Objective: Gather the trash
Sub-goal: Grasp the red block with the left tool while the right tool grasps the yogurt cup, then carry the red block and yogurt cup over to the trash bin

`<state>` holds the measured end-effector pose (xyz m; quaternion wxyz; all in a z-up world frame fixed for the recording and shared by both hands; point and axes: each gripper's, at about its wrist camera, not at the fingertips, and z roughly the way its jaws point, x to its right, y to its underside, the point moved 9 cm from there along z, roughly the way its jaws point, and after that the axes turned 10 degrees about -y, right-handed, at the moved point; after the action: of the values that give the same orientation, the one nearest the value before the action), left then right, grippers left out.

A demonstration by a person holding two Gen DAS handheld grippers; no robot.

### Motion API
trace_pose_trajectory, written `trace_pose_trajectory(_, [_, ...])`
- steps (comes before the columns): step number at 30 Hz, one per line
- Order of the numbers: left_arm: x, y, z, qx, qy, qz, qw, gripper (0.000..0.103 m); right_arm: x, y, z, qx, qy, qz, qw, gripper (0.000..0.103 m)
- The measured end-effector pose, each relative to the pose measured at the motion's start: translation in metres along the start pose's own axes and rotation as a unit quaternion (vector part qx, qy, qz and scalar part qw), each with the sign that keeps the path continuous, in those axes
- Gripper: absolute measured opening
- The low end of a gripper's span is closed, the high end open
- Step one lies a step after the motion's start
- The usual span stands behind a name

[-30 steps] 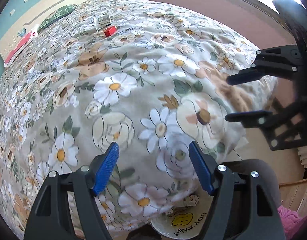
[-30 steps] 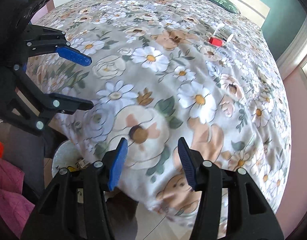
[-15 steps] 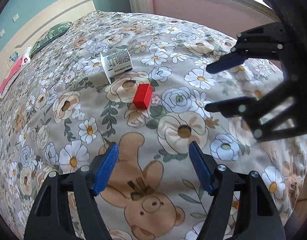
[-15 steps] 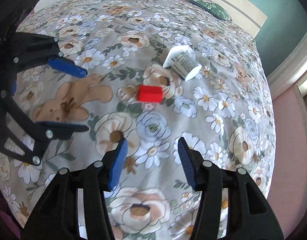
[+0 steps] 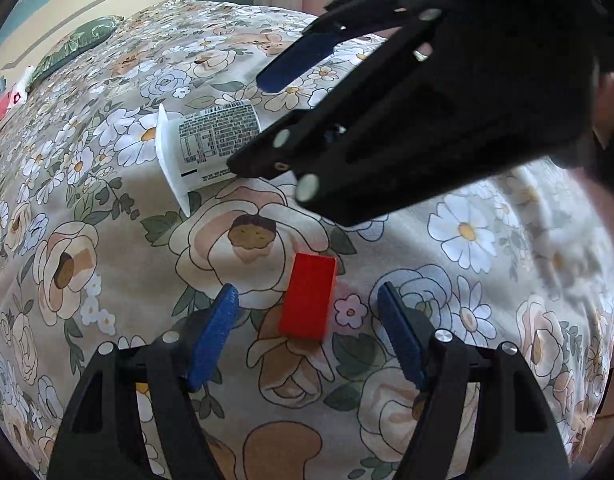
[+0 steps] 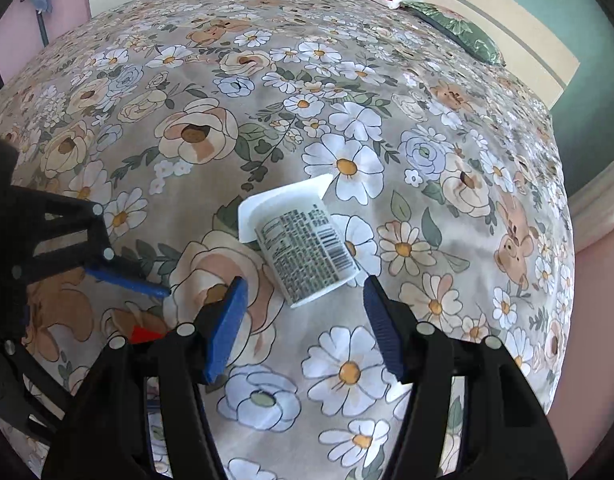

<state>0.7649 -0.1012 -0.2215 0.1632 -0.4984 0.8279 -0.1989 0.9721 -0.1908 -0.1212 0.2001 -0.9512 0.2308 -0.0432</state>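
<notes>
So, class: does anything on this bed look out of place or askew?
Yes. A white cup with a printed label lies tipped on its side on the floral bedspread, and a small red box lies near it. Both look like litter on an otherwise made bed.

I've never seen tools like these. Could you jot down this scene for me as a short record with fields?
Place: bed with flowered bedspread
Trash: white cup lying on its side; red block
Left claw: open, block between its fingers, untouched
Right claw: opening, aimed at the cup, nothing gripped
Also: green pillow near the headboard
</notes>
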Motion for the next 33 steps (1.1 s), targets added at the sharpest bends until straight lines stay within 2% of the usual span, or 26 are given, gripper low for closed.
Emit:
trace_pose_trajectory(1, [0.000,-0.001,0.004,-0.001,0.008,-0.002,1.0000,0.068,0.003,-0.004,0.006,0.000,-0.006,-0.003,1.000,0.061])
trace_pose_trajectory(4, [0.001,-0.005,0.011,0.004,0.016,-0.004,0.9999,0.060,0.009,-0.015,0.028,-0.004,-0.036,-0.017,0.999,0.061])
trace_pose_trajectory(6, [0.002,-0.006,0.013,0.004,0.018,0.001,0.9998,0.055,0.013,-0.018,0.043,-0.016,-0.037,-0.022,0.999,0.061])
trace_pose_trajectory(8, [0.002,-0.006,0.014,0.004,0.027,0.005,0.9996,0.041,0.015,-0.018,0.058,-0.032,-0.045,-0.024,0.998,0.061])
trace_pose_trajectory(10, [0.003,-0.006,0.016,0.001,0.035,0.006,0.9994,0.023,0.015,-0.018,0.065,-0.034,-0.061,-0.017,0.997,0.060])
trace_pose_trajectory(12, [0.004,-0.004,0.016,0.002,0.033,0.011,0.9994,0.022,0.015,-0.019,0.067,-0.029,-0.082,0.002,0.996,0.051])
trace_pose_trajectory(15, [0.007,-0.002,0.014,0.008,0.023,0.019,0.9995,0.022,0.012,-0.018,0.062,-0.021,-0.072,0.004,0.997,0.048])
trace_pose_trajectory(24, [0.009,0.011,-0.014,0.012,-0.003,0.018,0.9998,0.022,0.009,-0.018,0.024,0.016,-0.001,0.026,1.000,0.048])
trace_pose_trajectory(33, [0.005,0.037,-0.091,0.045,-0.052,0.017,0.9975,0.022,-0.039,-0.014,-0.043,0.037,0.041,0.023,0.998,0.048])
